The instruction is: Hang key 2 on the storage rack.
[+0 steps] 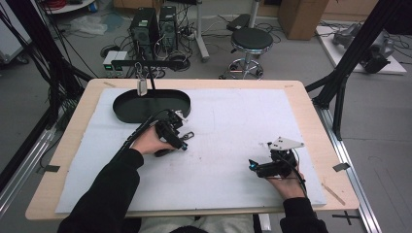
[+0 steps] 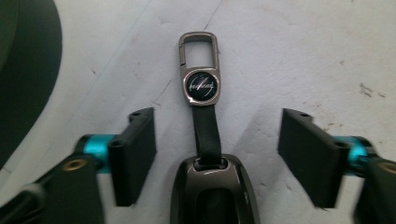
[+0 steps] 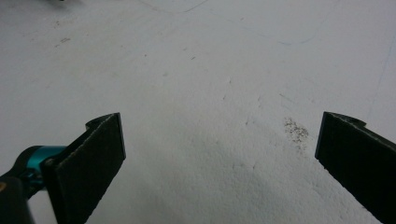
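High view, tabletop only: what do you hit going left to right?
Black oval tray → left gripper with the key fob at its tip → bare stretch of white mat → right gripper, grey three-cornered plate on top.

Dim, even light; soft shadows; near edges blurred

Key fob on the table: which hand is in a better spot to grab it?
Left, probably. The key fob lies right between the left tongs' open jaws. The right tongs sit far off on bare white mat, open with nothing between them.
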A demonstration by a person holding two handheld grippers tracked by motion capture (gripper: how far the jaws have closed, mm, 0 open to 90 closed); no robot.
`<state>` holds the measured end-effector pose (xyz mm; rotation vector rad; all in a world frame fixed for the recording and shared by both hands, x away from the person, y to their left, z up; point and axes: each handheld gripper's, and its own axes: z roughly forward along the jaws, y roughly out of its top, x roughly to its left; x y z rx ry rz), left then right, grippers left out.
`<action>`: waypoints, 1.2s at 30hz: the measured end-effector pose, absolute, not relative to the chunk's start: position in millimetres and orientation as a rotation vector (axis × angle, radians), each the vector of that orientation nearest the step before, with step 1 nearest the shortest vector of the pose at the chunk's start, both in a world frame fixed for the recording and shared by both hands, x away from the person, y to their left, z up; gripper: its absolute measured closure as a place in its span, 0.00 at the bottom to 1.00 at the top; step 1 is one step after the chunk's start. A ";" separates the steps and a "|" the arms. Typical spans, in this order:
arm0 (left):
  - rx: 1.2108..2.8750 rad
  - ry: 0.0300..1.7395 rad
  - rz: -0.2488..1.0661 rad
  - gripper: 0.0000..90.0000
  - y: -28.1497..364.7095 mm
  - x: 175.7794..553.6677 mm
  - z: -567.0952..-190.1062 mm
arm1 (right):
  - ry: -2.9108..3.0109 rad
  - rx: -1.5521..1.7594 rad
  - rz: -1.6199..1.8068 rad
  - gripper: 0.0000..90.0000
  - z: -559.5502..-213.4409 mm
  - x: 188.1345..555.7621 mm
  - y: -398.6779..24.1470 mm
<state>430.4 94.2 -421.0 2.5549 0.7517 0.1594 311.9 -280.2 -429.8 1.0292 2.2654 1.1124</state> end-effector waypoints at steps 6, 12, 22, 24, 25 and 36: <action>2.571 0.761 0.187 0.50 94.9 429.6 -419.7 | 2.269 1.029 1.108 0.01 -430.1 312.0 -279.5; 2.532 0.790 0.154 0.90 94.9 430.1 -418.2 | 2.275 1.034 1.106 0.01 -430.4 312.1 -279.6; 2.480 0.805 0.151 0.92 100.8 428.4 -420.3 | 2.276 1.023 1.101 0.01 -430.3 311.8 -279.5; 2.470 0.800 0.145 0.93 101.9 428.8 -420.4 | 2.283 1.021 1.093 0.01 -430.6 311.7 -278.8; 2.476 0.795 0.147 0.93 102.3 428.7 -419.6 | 2.283 1.022 1.092 0.01 -430.5 311.4 -278.5; 2.459 0.803 0.191 0.94 109.6 426.1 -405.9 | 2.277 1.020 1.096 0.01 -429.8 310.6 -279.7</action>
